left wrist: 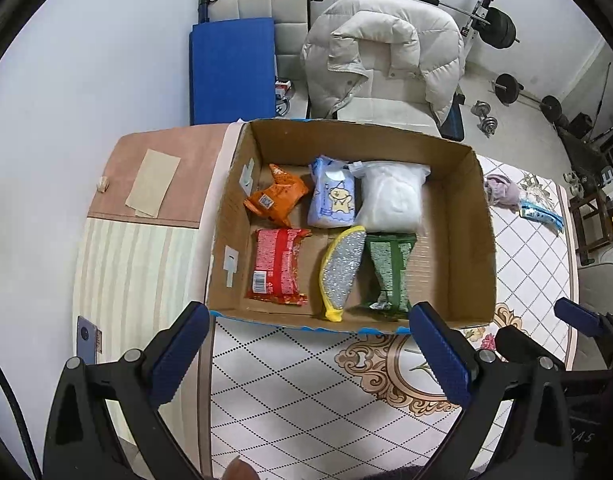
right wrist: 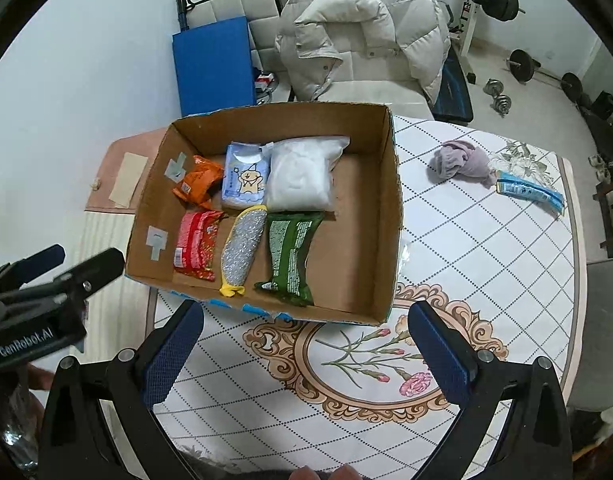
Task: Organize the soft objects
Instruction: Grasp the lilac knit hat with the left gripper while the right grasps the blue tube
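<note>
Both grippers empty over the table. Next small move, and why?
Probably send the right gripper, open and empty, toward the crumpled purple cloth. It lies on the patterned tablecloth outside the cardboard box, beside a blue-and-white packet, and the box's right side is bare.

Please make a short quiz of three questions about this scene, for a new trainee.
1. True or false: the left gripper is shut on a packet.
2. How many items lie in the cardboard box?
3. Which soft thing lies on the table outside the box: A) purple cloth, B) green packet, C) white bag?

Key: 1 false, both grippers are open and empty. 2 six. 3 A.
</note>
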Demonstrator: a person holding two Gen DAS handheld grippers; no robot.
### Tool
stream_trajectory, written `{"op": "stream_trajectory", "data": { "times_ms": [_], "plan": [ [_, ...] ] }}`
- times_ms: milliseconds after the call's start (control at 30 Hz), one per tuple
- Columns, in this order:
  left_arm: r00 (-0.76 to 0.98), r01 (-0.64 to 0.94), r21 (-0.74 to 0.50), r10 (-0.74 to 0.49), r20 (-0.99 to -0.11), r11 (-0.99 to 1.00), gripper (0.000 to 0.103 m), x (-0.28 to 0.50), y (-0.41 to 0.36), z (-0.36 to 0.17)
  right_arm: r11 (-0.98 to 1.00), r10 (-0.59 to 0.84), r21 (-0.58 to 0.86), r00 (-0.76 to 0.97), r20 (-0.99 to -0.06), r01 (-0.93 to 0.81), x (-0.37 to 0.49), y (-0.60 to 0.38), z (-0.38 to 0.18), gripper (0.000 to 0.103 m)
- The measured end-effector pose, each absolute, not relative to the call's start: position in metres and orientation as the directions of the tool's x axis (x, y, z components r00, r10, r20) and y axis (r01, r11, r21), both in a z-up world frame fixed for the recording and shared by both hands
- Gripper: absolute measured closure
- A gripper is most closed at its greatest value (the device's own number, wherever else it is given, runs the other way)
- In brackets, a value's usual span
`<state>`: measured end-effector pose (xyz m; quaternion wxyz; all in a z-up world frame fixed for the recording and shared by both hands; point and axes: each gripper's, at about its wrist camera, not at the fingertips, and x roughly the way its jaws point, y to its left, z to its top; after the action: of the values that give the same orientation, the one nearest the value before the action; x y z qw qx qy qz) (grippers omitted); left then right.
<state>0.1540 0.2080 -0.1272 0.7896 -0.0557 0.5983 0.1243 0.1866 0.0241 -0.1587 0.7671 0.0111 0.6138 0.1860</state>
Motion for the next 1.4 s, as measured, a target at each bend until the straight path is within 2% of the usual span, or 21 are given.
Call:
{"op": "stream_trajectory", "data": {
  "times_ms": [233, 333, 467, 567, 700, 967, 1000, 1033, 1067, 1133, 1200, 1233, 1300, 1400],
  "plan": [
    [0.357, -0.079, 0.205, 0.219, -0.908, 0.976, 0.000, 0.216, 0.129, -0.121, 0.925, 0.379, 0.364, 0.172, -0.909, -0.112, 0.218, -0.058, -0.166, 0.000],
    [0.424, 0.058, 0.235, 0.189, -0.886, 0.970, 0.000, 0.262, 0.074, -0.129, 0.924, 0.371, 0.381, 0.172, -0.913, 0.029, 0.247, -0.121, -0.181, 0.000],
    [0.456, 0.278, 0.332, 0.180, -0.871, 0.901, 0.000, 0.332, -0.005, -0.162, 0.897, 0.368, 0.390, 0.138, -0.920, 0.207, 0.295, -0.205, -0.218, 0.000],
    [0.425, 0.429, 0.393, 0.203, -0.882, 0.813, 0.000, 0.379, -0.058, -0.206, 0.871, 0.358, 0.369, 0.097, -0.929, 0.325, 0.333, -0.257, -0.256, 0.000],
    [0.260, 0.604, 0.377, 0.274, -0.926, 0.702, 0.001, 0.433, -0.106, -0.289, 0.815, 0.390, 0.357, 0.022, -0.920, 0.457, 0.381, -0.304, -0.318, 0.000],
    [0.074, 0.749, 0.237, 0.278, -0.958, 0.619, 0.003, 0.459, -0.136, -0.377, 0.735, 0.447, 0.328, -0.062, -0.892, 0.594, 0.444, -0.334, -0.394, 0.000],
    [0.058, 0.755, 0.234, 0.294, -0.954, 0.612, 0.006, 0.461, -0.137, -0.387, 0.735, 0.440, 0.310, -0.076, -0.895, 0.604, 0.450, -0.336, -0.402, 0.001],
    [0.036, 0.758, 0.223, 0.302, -0.953, 0.612, 0.017, 0.462, -0.140, -0.395, 0.735, 0.433, 0.294, -0.090, -0.897, 0.611, 0.454, -0.335, -0.408, 0.003],
    [0.002, 0.749, 0.201, 0.301, -0.954, 0.632, 0.022, 0.465, -0.139, -0.401, 0.738, 0.424, 0.275, -0.107, -0.899, 0.616, 0.459, -0.335, -0.414, 0.007],
    [-0.047, 0.699, 0.138, 0.237, -0.970, 0.702, 0.035, 0.473, -0.138, -0.398, 0.770, 0.378, 0.218, -0.153, -0.913, 0.599, 0.468, -0.332, -0.423, 0.012],
    [-0.111, 0.640, 0.085, 0.201, -0.973, 0.764, 0.047, 0.478, -0.133, -0.397, 0.813, 0.329, 0.167, -0.203, -0.922, 0.558, 0.477, -0.324, -0.427, 0.013],
    [-0.134, 0.607, 0.060, 0.176, -0.975, 0.793, 0.061, 0.480, -0.129, -0.396, 0.837, 0.301, 0.148, -0.217, -0.929, 0.526, 0.481, -0.318, -0.427, 0.015],
    [-0.136, 0.565, 0.067, 0.174, -0.975, 0.822, 0.064, 0.476, -0.126, -0.394, 0.890, 0.221, 0.092, -0.245, -0.944, 0.447, 0.488, -0.308, -0.425, 0.022],
    [-0.144, 0.483, 0.036, 0.119, -0.982, 0.875, 0.066, 0.467, -0.120, -0.388, 0.945, 0.119, 0.039, -0.229, -0.966, 0.325, 0.489, -0.291, -0.415, 0.056]
  ]
}}
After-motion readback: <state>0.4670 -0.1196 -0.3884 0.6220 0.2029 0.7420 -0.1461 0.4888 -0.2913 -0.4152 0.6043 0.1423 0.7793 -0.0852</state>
